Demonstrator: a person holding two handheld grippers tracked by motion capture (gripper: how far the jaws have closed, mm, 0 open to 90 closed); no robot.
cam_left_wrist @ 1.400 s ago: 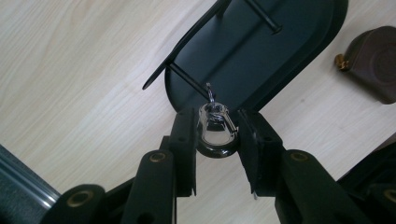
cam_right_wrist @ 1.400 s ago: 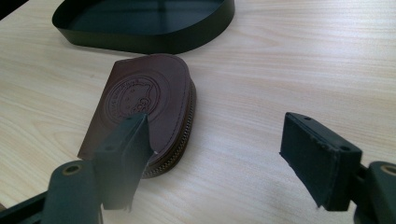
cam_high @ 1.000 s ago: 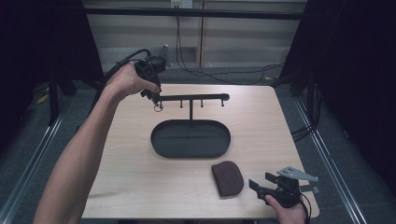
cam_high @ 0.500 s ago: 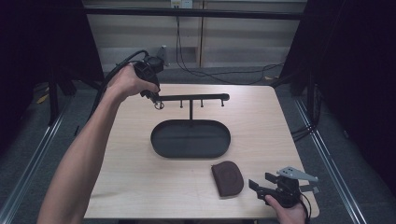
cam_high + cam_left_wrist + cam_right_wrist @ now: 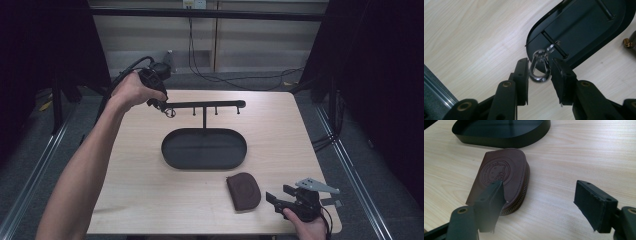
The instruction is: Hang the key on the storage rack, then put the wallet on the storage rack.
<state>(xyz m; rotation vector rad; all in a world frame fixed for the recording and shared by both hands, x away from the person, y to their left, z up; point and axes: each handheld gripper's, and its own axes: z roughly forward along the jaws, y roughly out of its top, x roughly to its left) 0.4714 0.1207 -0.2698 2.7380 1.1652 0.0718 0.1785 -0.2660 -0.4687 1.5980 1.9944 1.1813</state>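
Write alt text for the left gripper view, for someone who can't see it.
Two black fingers flank a shiny metal key ring that hangs on a peg of a black stand, seen from above over a pale wooden table. Whether they still press on it is unclear.

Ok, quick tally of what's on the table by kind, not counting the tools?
Black stand with oval tray base: 1
Metal key ring, hanging on the stand's crossbar between the left tool's jaws: 1
Brown leather zip pouch: 1
Total: 3
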